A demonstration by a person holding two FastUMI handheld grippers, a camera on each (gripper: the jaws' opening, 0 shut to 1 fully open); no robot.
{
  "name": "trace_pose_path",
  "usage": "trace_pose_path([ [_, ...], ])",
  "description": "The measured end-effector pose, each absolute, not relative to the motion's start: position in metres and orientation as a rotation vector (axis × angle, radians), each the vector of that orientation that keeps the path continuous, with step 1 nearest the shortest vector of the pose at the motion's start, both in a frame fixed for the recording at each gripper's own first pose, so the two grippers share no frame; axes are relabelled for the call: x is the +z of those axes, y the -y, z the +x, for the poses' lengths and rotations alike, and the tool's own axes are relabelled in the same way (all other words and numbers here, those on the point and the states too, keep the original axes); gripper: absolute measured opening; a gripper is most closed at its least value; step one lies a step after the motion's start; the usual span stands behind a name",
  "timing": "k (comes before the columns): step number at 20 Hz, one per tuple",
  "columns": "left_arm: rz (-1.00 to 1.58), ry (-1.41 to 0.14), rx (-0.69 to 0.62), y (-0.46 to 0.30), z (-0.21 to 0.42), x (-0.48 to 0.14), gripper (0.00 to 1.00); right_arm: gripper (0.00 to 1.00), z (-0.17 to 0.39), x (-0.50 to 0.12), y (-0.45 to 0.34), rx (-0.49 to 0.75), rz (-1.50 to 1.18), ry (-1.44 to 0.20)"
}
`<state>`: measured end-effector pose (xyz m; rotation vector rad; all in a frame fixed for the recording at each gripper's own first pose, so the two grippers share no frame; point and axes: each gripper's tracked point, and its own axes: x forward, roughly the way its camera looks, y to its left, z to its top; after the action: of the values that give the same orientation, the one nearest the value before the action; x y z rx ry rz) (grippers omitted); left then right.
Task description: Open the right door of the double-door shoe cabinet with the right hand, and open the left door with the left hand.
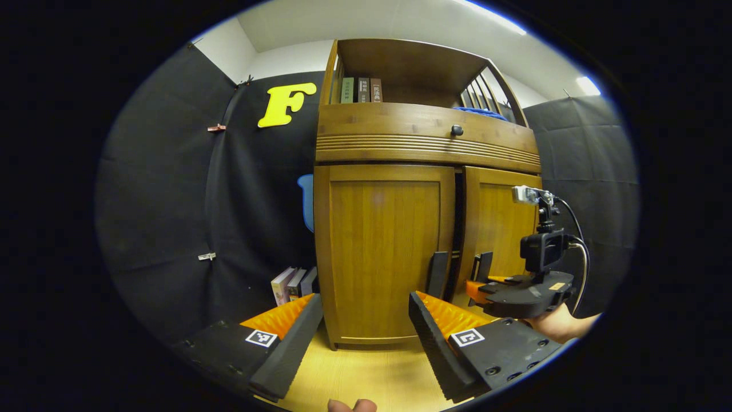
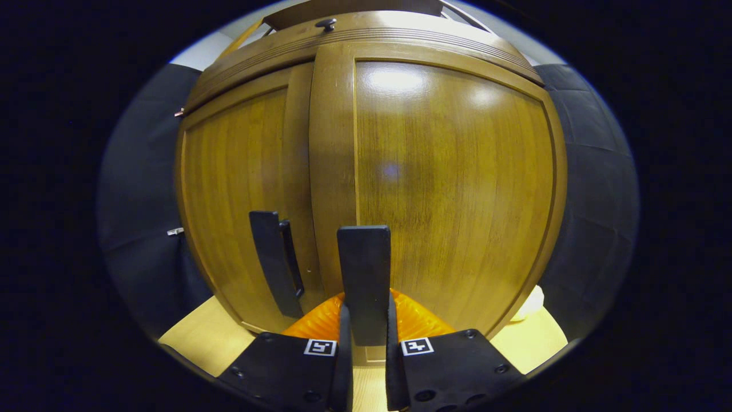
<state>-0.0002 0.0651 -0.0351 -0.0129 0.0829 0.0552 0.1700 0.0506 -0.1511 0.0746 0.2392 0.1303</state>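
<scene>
Two doors front the lower half of a wooden shoe cabinet [image 1: 426, 143]. In the left gripper view the left door [image 1: 383, 252] lies flat and closed, while the right door [image 1: 497, 229] stands slightly ajar, a dark gap between them. Each door carries a dark upright handle: the left handle [image 1: 437, 274] and the right handle [image 1: 483, 266], both near the middle seam. Three books [image 1: 361, 90] stand on the open shelf on top; their spines bear writing too small to read. Something blue [image 1: 483, 113] lies on the same shelf, partly hidden behind the slats. More books [image 1: 294, 284] lean on the floor beside the cabinet, cut off by the left gripper [image 1: 366, 320], whose fingers are spread wide with nothing between them, short of the left door. A drawer with a small dark knob [image 1: 456, 130] sits above the doors. The right gripper [image 2: 366, 320] is clenched on the right handle [image 2: 364, 283], both fingers pressing its sides. In the left gripper view a hand [image 1: 563, 323] holds that gripper, largely hidden under it. A pale thing [image 2: 529, 303] at the cabinet's right foot is too blurred to name.
</scene>
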Motion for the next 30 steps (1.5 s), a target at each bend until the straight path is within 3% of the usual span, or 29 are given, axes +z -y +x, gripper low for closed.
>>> trace_pose_path([
  [6,-0.008,-0.103,0.063,-0.054,-0.014,-0.043,0.95,0.26,0.126,-0.148,-0.034,0.239,0.075,-0.215],
  [15,0.012,-0.101,0.057,-0.011,-0.020,-0.036,0.94,0.26,0.062,-0.145,0.015,0.285,0.086,-0.199],
  [30,0.017,-0.100,0.015,0.082,-0.016,-0.030,0.94,0.25,0.016,-0.143,0.090,0.201,0.062,-0.207],
])
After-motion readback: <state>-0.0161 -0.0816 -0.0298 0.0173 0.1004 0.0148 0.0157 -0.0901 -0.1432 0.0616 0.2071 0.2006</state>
